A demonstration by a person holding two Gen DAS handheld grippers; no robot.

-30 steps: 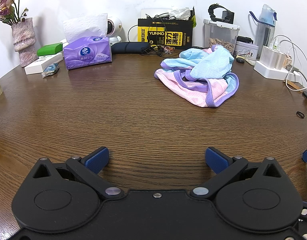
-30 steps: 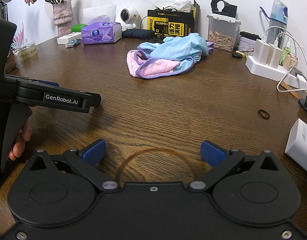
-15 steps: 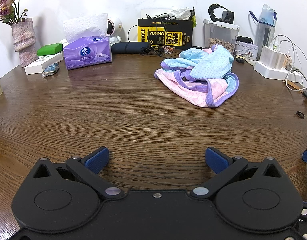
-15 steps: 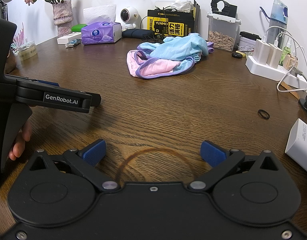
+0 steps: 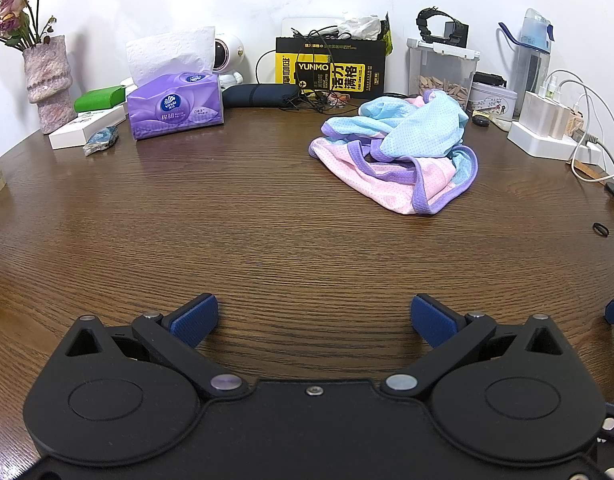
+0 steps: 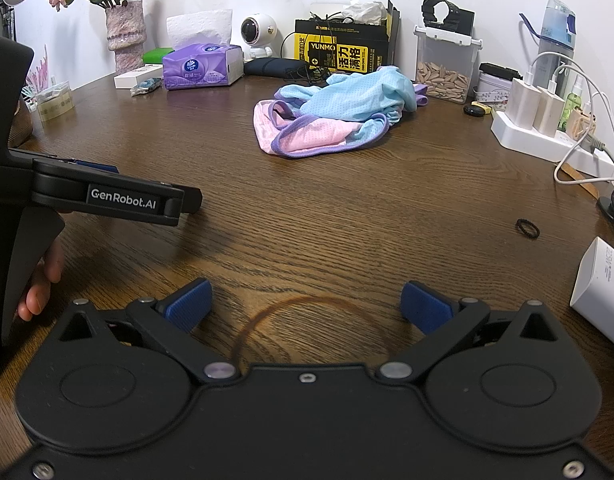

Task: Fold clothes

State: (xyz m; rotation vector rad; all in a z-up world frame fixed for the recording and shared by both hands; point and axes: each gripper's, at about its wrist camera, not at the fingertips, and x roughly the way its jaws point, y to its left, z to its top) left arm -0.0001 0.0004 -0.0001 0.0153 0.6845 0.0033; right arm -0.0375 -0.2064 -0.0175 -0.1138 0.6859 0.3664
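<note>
A crumpled garment (image 5: 399, 160) in pink, light blue and purple trim lies in a heap on the brown wooden desk (image 5: 227, 220), toward the far side and right of centre in the left wrist view. It sits well apart from both grippers, with a broad stretch of bare wood between it and them.

The left gripper (image 5: 314, 316) hovers low over the near part of the desk, its blue-padded fingers (image 5: 195, 318) spread wide and holding nothing. The garment lies ahead of it and off to the right.

The right gripper (image 6: 307, 306) is also low over the desk, fingers (image 6: 425, 307) wide apart and empty, above a dark ring stain (image 6: 315, 328) in the wood. From here the garment (image 6: 331, 122) lies straight ahead, far beyond the fingertips. The left gripper (image 6: 189, 200) shows at the left edge of this view, seen side-on, with a hand (image 6: 41, 284) wrapped around its grip.

Behind the garment stand a black and yellow box (image 5: 330, 66) and a clear lidded container (image 5: 443, 68). A purple tissue box (image 5: 175, 104) sits further left, and a white power strip (image 6: 547, 136) at the right.
</note>
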